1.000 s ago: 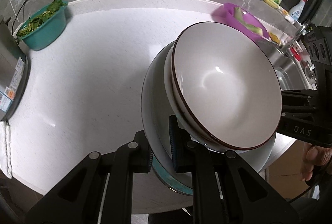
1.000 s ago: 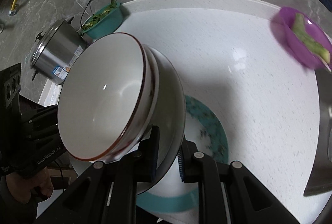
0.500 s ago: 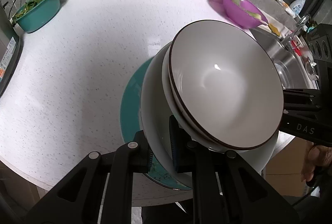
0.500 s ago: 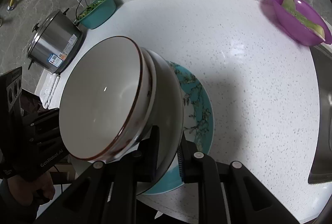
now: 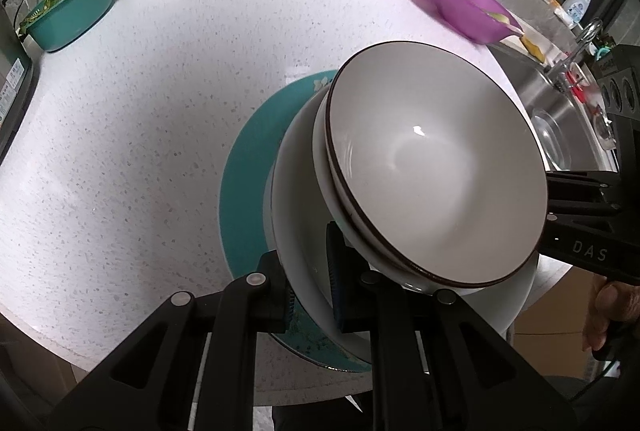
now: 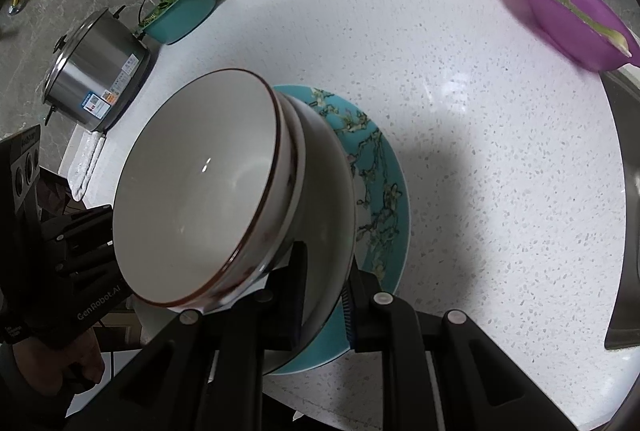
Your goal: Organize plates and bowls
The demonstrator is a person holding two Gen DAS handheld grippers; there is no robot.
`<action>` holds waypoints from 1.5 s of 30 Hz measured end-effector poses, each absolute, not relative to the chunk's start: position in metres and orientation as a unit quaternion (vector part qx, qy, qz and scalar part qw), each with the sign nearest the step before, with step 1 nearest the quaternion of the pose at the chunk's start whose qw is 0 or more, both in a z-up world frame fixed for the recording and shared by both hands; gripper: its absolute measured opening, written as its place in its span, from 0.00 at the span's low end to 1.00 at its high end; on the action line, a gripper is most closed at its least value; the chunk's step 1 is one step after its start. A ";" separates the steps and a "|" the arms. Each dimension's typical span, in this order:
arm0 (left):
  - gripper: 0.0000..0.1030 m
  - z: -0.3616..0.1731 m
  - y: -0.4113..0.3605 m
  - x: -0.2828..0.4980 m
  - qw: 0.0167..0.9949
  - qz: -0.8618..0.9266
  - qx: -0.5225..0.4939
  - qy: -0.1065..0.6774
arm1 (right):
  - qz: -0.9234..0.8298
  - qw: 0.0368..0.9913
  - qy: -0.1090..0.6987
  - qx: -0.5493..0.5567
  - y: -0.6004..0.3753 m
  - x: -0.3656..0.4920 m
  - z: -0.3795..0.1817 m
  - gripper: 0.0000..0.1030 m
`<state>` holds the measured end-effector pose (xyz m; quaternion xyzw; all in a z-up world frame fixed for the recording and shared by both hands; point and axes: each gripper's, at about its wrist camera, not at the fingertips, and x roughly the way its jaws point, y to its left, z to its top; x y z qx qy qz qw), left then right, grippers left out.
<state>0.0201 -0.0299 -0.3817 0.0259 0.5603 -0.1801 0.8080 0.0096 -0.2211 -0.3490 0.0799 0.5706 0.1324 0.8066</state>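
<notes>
Bright overhead light, heavy fisheye warp, dark vignetted corners.

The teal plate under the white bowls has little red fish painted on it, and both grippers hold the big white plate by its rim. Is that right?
Not quite. The teal plate has pale flowering branches painted on it, not red fish; the right wrist view shows them. The rest is right: the left gripper and right gripper both hold the big white plate by its rim, with the white bowls stacked on it.
</notes>
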 end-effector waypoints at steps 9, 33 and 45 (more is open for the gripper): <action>0.12 -0.388 -0.031 0.021 0.811 -0.179 0.034 0.556 | 0.130 0.811 0.566 0.072 -0.218 0.007 -0.355 0.17; 0.40 -0.372 -0.008 0.009 0.835 -0.156 0.008 0.528 | 0.119 0.828 0.547 0.038 -0.220 0.000 -0.348 0.34; 0.98 -0.303 0.021 -0.013 0.867 -0.133 -0.015 0.479 | 0.105 0.853 0.507 0.073 -0.255 -0.010 -0.303 0.72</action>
